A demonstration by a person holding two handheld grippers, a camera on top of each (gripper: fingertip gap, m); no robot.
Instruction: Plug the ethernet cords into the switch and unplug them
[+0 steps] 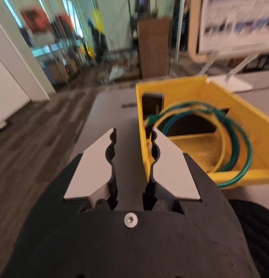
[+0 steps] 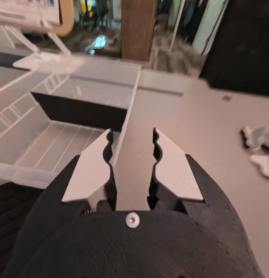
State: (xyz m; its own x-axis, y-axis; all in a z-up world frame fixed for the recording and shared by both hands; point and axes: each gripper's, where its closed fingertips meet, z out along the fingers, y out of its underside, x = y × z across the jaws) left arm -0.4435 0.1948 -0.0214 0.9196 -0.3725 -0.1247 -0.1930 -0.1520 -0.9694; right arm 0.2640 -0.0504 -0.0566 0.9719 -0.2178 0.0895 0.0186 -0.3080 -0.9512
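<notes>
In the left wrist view a yellow bin (image 1: 175, 90) stands on the table, right of my left gripper (image 1: 133, 130). Coiled ethernet cords lie in it: a green one (image 1: 245, 150), a yellow one (image 1: 221, 150) and a blue one (image 1: 231, 132). A green plug end (image 1: 150, 119) points toward the bin's left wall. A black box (image 1: 152, 103) stands at the bin's back left corner. My left gripper is open and empty, just left of the bin's wall. In the right wrist view my right gripper (image 2: 132, 130) is open and empty beside a clear plastic bin (image 2: 130, 105) with a black box (image 2: 79, 111) in it.
A grey table (image 2: 183, 135) carries both bins. Small white and grey pieces (image 2: 257, 144) lie on it at the right. A white stand base (image 1: 230, 84) sits behind the yellow bin. The table's left edge (image 1: 85, 120) drops to a wood floor. Both views are motion-blurred. There is about 75 cm between the tips of the two grippers.
</notes>
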